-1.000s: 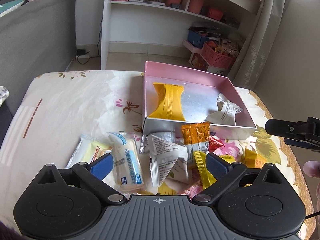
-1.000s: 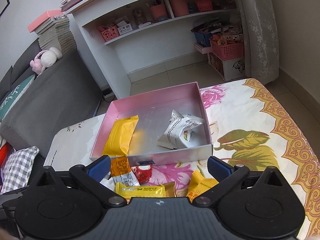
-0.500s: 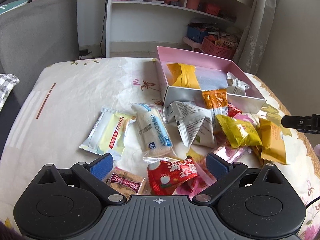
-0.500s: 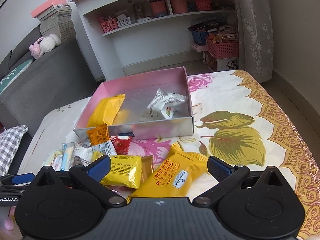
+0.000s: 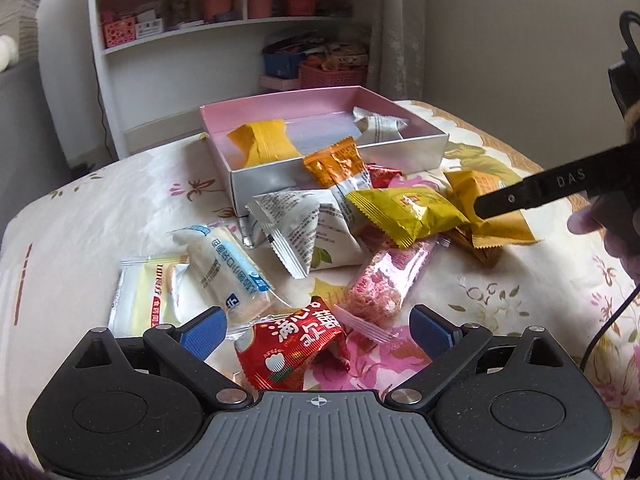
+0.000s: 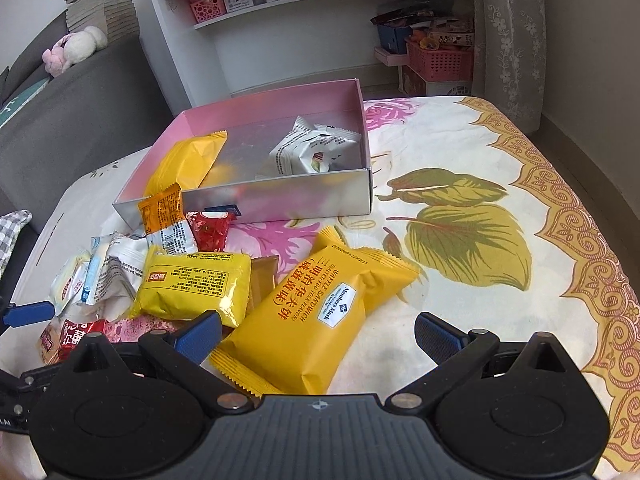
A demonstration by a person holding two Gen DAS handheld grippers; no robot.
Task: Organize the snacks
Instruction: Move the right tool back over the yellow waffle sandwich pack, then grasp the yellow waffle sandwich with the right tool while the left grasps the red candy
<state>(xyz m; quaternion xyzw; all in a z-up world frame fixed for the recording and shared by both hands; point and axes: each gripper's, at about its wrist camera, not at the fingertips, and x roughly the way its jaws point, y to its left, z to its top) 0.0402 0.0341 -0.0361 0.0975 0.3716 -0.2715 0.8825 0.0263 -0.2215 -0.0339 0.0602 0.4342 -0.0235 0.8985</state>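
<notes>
white shelf [image 6: 280, 4], grey sofa [image 6: 80, 92], book stack [image 6: 100, 0], curtain [image 6: 508, 20]

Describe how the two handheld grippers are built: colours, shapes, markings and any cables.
Both the left gripper and the right gripper have a ribbed grey body, two round black housings, black linkage arms with silver pivots, blue-padded fingers and a small crosshair mark. Seen from the left wrist, the right one's black arm reads "DAS", and a thin black cable hangs nearby.
</notes>
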